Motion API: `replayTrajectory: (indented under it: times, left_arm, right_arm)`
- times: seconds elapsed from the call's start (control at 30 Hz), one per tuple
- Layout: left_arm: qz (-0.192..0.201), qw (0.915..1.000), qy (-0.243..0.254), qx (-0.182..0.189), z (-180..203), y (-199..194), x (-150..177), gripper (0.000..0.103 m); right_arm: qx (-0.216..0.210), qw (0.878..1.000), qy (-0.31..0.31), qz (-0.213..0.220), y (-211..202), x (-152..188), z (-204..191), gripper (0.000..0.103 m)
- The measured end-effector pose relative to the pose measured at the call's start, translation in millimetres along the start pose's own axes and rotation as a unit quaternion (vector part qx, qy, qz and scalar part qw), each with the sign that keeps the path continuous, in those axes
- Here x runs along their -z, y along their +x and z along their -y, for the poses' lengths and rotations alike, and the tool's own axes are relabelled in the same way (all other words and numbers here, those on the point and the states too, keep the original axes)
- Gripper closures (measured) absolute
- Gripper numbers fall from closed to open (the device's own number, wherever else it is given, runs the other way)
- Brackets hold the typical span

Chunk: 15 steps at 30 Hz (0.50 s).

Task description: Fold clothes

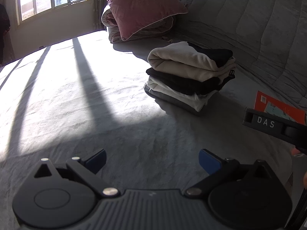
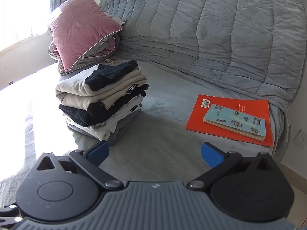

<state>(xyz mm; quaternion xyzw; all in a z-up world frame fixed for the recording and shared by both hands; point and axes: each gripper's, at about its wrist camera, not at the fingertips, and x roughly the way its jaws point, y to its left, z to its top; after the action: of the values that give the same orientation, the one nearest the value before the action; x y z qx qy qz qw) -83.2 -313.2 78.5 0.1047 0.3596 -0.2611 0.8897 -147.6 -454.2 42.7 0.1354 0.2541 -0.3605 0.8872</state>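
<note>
Left gripper: our left gripper (image 1: 152,160) sits at the bottom of its frame, its blue pads spread wide, pinching nothing, only bare grey bed cover (image 1: 115,115) between them.
Right gripper: our right gripper (image 2: 155,153) is likewise spread and empty at the bottom of its frame.
Clothes: we see one pile of folded clothes (image 1: 190,74) right of centre in the left view and left of centre in the right view (image 2: 101,101), cream, black, white and grey layers lying flat on the bed.
Done: as far as we can tell, every garment in sight is already folded and stacked.
Left to do: we find no loose garment in either frame, so we judge the folding finished or nearly so; anything out of view we cannot speak for.
Nearby: a pink pillow (image 2: 82,30) leans on a rolled quilt in the upper left; two books (image 2: 234,118) lie at the right, well apart from the pile.
</note>
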Motion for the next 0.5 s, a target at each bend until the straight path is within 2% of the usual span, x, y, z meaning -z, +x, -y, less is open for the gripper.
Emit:
replayTrajectory:
  times: [0.33, 0.5]
  left_arm:
    - [-0.003, 0.9997, -0.022, -0.014, -6.4, 4.7, 1.2, 0.001]
    - [-0.005, 0.9995, -0.03, -0.006, -6.9, 6.6, 2.5, 0.0]
  right_arm:
    - [-0.01, 1.0, -0.004, -0.006, 0.8, 0.6, 1.9, 0.0]
    - [-0.012, 1.0, 0.004, -0.014, 2.2, 1.6, 3.9, 0.0]
